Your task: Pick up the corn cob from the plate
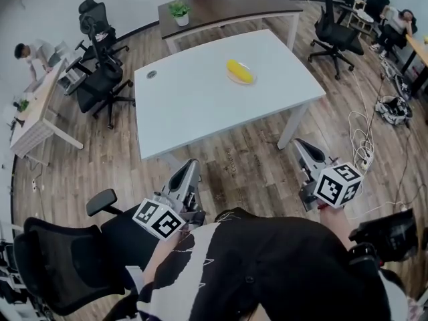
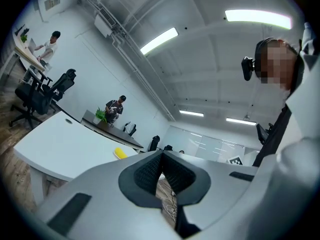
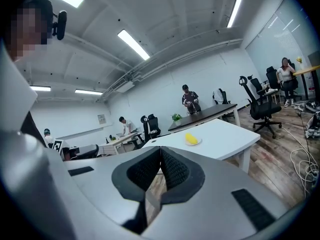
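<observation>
the corn [image 1: 239, 71] lies on its side on a small plate [image 1: 231, 80], toward the far right part of the white worktop [image 1: 194, 105]. nothing touches it. the only other thing i see on the worktop is a small round disc [image 1: 152, 74] near the far left corner, well apart from the plate.

both grippers are on the near side of the worktop, off its edge and over the wooden floor [image 1: 247, 159], well apart from the corn. the left gripper [image 1: 193, 164] sits low at my left and the right gripper [image 1: 299, 144] at my right, each with its marker cube nearest the person. both point toward the worktop. in the left gripper view the jaws are together at the tips with nothing between them, and the corn shows small beyond them to the left. in the right gripper view the jaws are likewise closed and empty, with the corn and plate beyond them, a little to the right.

behind the worktop stands a dark desk [image 1: 227, 5] with a potted plant [image 1: 179, 12]. black office chairs [image 1: 100, 85] stand to the left and others to the right. white cables [image 1: 360, 139] trail over the floor at the right.
</observation>
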{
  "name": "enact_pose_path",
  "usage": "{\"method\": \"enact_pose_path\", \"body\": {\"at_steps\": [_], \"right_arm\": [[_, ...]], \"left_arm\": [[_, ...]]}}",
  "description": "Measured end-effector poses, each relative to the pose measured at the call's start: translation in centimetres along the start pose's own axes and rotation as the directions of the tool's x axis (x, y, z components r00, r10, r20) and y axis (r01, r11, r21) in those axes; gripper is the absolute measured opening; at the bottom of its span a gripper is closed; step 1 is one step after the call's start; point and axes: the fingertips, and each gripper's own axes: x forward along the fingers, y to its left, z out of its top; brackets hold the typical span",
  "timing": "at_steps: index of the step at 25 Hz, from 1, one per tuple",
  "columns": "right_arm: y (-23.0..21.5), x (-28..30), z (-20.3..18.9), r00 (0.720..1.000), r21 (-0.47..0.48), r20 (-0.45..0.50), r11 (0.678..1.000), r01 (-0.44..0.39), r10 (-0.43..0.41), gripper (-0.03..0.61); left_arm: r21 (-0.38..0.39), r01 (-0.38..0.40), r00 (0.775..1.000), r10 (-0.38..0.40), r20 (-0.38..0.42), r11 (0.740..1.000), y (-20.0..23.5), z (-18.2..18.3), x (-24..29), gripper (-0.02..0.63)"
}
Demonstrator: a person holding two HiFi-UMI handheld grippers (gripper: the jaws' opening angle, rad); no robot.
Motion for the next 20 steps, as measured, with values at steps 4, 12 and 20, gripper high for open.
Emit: {"method": "enact_pose_path", "body": {"at_steps": [4,12,20], "right_arm": [[-0.2,1.7,0.3,0.999,-0.024,-0.002,0.999,0.035,-0.035,0.015],[-1.2,2.4,0.2,0.994,-0.031,-0.016,0.994,0.105,-0.105,0.015],[-2.3,3.6,-0.1,0.992,0.022,-0.044,0.993,0.117,-0.116,0.015]], "left_arm": [[-0.006,-0.016,0.997,0.015,-0.078,1.0,2.6,-0.2,1.3,0.014],[-0.046,-0.029,0.993,0.023,-0.119,0.999,5.7,-1.5,1.8,0.014],[-0.065,-0.048,0.987,0.038,-0.155,0.997,6.6,-2.5,2.1,0.014]]}}
